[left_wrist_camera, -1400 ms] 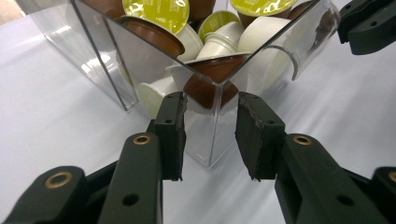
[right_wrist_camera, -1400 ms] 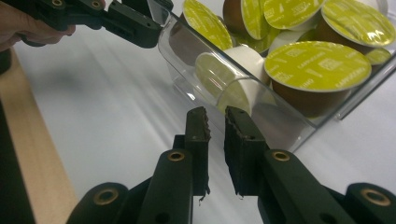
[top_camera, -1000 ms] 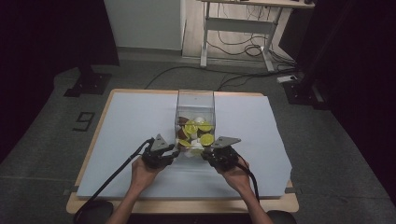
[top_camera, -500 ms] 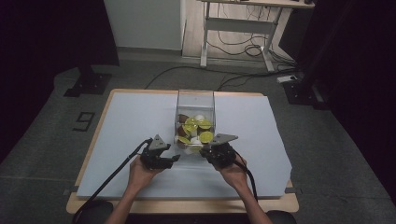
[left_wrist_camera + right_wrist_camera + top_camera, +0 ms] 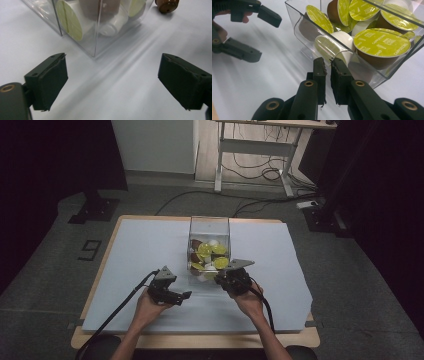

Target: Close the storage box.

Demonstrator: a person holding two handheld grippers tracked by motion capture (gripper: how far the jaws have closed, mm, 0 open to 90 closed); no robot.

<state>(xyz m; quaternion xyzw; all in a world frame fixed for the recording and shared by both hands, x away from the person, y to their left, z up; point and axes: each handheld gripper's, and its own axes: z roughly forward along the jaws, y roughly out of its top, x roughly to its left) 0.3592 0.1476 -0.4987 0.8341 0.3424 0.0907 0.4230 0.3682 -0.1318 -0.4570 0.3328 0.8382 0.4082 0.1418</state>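
Gripping the rigid, slippery clear box (image 5: 372,60) by its thin wall edge, the right gripper (image 5: 328,63) was nearly shut, the left gripper (image 5: 112,80) wide.

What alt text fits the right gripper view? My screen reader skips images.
The right tongs, jaws nearly closed, pinch the near wall of a clear plastic box filled with coffee capsules with yellow-green lids. The open left tongs are at upper left over the white table cover.
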